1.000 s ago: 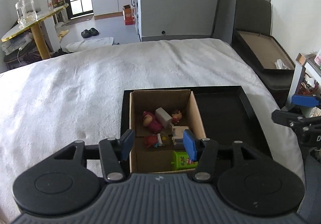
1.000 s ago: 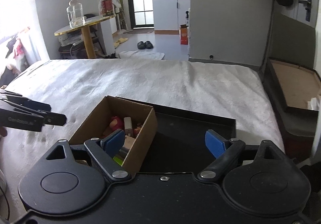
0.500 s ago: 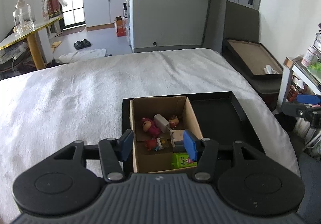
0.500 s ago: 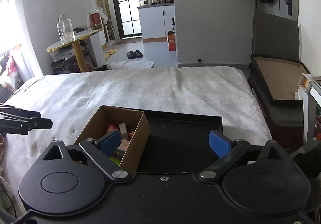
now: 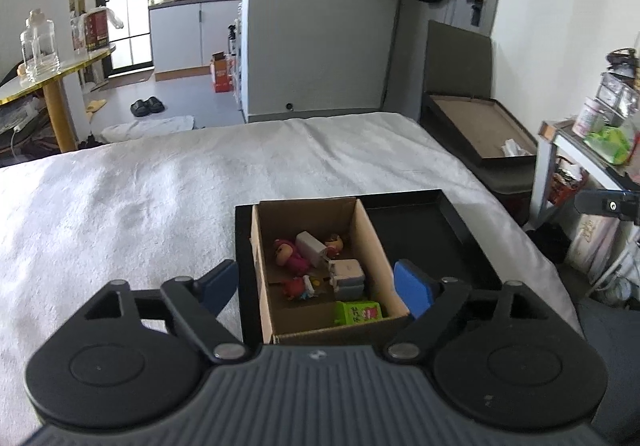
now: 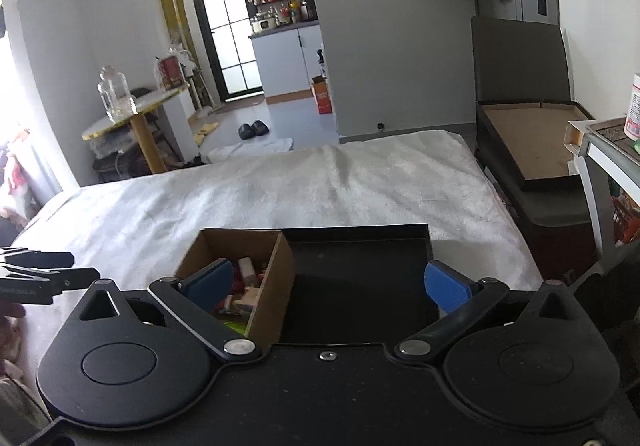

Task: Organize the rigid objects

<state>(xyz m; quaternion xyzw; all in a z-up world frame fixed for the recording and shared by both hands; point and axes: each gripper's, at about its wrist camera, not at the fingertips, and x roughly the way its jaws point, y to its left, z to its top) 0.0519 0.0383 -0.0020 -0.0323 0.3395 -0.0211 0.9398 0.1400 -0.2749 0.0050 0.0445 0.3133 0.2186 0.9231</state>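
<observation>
An open cardboard box (image 5: 304,216) stands in the left half of a black tray (image 5: 428,242) on the bed. Inside lie a pink figure (image 5: 290,256), a white block (image 5: 310,244), a grey-white case (image 5: 346,274), a small red figure (image 5: 298,288) and a green carton (image 5: 358,312). My left gripper (image 5: 316,286) hovers short of the box, its jaws opening wide and gripping nothing. My right gripper (image 6: 328,284) hangs before the tray (image 6: 360,270) and the box (image 6: 272,286), its jaws also opening, with nothing between them. Each gripper shows at the other view's edge.
A white cover (image 5: 160,206) spreads over the bed around the tray. To the right of the bed stand an open dark case (image 5: 480,126) and a shelf with jars (image 5: 592,126). Far left, a round table (image 5: 40,86) carries a glass jar.
Both grippers have drawn back from the box and tipped upward, so more of the room shows. The left jaws spread from narrow to wide; the right jaws widened too.
</observation>
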